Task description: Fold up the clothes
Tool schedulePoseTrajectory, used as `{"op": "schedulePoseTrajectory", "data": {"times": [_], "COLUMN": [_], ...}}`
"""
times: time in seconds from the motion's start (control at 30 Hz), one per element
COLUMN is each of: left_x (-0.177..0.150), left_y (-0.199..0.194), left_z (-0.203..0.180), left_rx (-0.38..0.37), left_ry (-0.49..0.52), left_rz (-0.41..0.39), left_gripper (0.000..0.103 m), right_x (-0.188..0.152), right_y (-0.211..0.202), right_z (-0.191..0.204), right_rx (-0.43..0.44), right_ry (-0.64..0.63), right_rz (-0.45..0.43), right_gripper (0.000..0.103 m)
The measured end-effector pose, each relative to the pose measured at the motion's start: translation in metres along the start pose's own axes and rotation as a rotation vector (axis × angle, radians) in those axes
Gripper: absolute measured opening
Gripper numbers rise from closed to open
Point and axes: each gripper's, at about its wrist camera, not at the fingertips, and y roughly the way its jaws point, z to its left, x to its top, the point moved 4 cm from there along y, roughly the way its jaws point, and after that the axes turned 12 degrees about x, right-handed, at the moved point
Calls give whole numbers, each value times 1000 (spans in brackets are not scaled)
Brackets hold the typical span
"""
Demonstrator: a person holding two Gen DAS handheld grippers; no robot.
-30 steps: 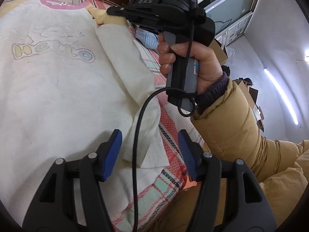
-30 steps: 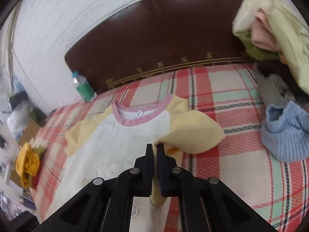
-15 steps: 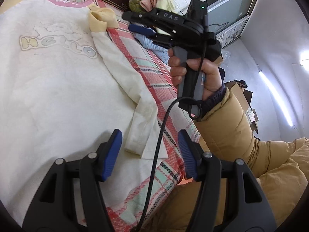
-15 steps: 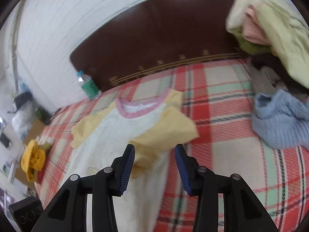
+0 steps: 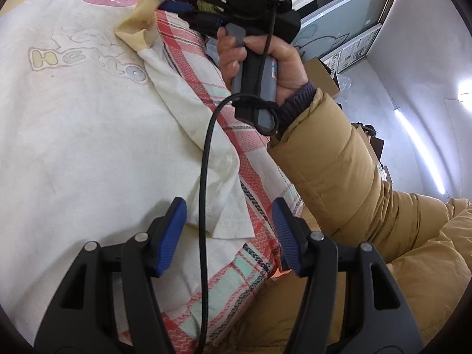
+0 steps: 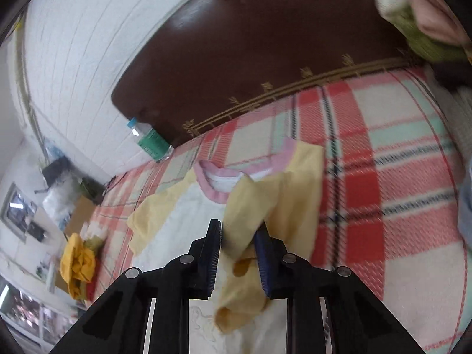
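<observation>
My right claw (image 6: 237,253) is closing again, and the yellow sleeve (image 6: 253,230) of the Hello shirt (image 5: 82,124) sits between its 2 blue pads, which are not squeezing tight yet. A moment ago this claw let the sleeve go and opened wide; now it is coming back for a better grab. I think that means the sleeve fold is not done. The shirt lies flat on the checked blanket (image 6: 383,177). My left claw (image 5: 228,233) hangs half open over the shirt's bottom corner, holding nothing, same as before.
</observation>
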Motion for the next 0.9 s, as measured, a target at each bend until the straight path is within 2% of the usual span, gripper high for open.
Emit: {"op": "schedulePoseTrajectory", "data": {"times": [0.03,0.17,0.27,0.47,0.6,0.7,0.8,0.9], "left_x": [0,1,1,-1,-6,-6,-4,-6], "left_y": [0,-3,-8,-16,-16,-22,-32,-41], "left_z": [0,0,3,9,9,13,18,26], "left_rx": [2,9,1,-18,-9,1,11,30], "left_ry": [-2,-2,-12,-32,-33,-32,-51,-70], "left_rz": [-2,-10,-22,-37,-31,-50,-79,-102], "left_gripper": [61,61,61,61,61,61,61,61], "right_x": [4,4,-12,-84,-146,-181,-206,-224], "right_y": [6,17,-5,-76,-101,-105,-100,-87], "right_z": [12,44,60,62,61,75,97,111], "right_rx": [1,14,5,-45,-132,-163,-131,-137], "right_ry": [-38,-127,-198,-250,-278,-339,-411,-491], "right_rz": [19,91,91,123,190,235,283,330], "right_gripper": [24,44,46,54,54,54,54,54]}}
